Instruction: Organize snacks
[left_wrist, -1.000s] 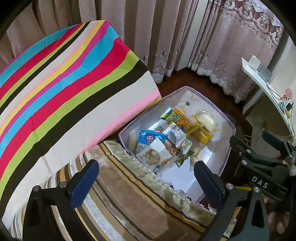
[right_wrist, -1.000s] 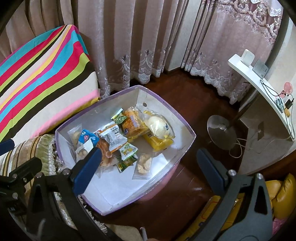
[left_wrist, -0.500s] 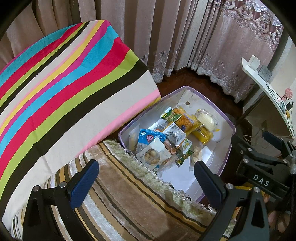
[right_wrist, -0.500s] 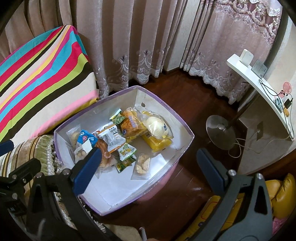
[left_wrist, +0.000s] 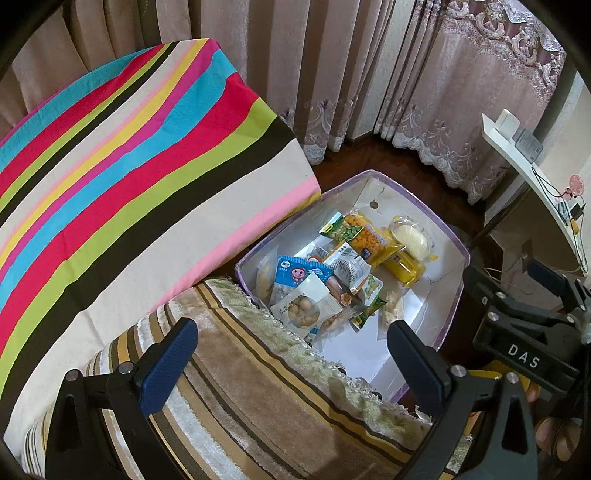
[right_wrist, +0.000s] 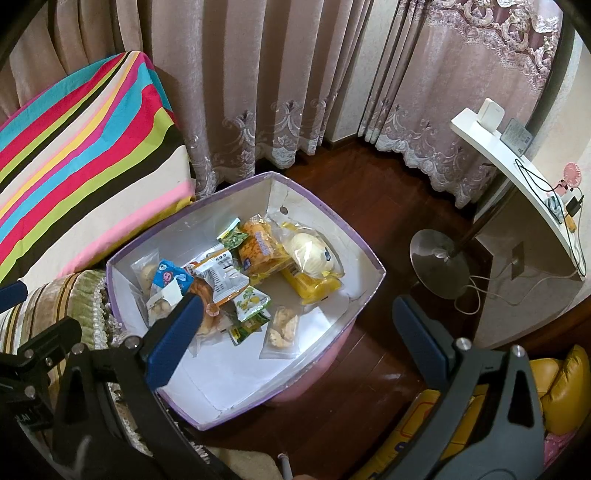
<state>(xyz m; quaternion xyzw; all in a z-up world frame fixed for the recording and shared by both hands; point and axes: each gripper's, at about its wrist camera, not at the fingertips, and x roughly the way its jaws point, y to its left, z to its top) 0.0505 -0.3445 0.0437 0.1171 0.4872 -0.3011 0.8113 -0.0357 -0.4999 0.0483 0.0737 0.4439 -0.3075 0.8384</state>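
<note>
The left gripper (left_wrist: 291, 360) hangs with its two blue-padded fingers (left_wrist: 168, 363) spread wide and nothing between them. Under and between those fingers lies a brown striped cushion (left_wrist: 258, 387), which covers the near corner of the box (left_wrist: 448, 306) beyond the fingertips. A striped blanket (left_wrist: 129, 177) fills the space past the left finger.

The right gripper (right_wrist: 295, 339) is spread just as wide, also empty. The box (right_wrist: 369, 291) sits ahead of and between its fingers on the dark wood floor (right_wrist: 369, 177). The snacks are all inside it, heaped toward the far left corner. The left finger pad (right_wrist: 173, 339) blocks part of the heap, so the packets behind it cannot be made out fully.

What can be read: a blue packet with a cartoon face (right_wrist: 168, 275), a clear bag of round biscuits (left_wrist: 301, 308), an orange bag (right_wrist: 258, 247), a green packet (right_wrist: 233, 236), a pale bun in clear wrap (right_wrist: 308, 254) on top of a yellow pack (right_wrist: 314, 288), and a clear-wrapped cracker (right_wrist: 282, 326) lying apart, nearest the fingertips. Print on the wrappers is too small to read.

Off past the right finger stand a metal stand base (right_wrist: 439, 264) and a white shelf (right_wrist: 517, 177). The frame cuts off a yellow padded object (right_wrist: 561, 391) at the lower right, and what it is cannot be told.
</note>
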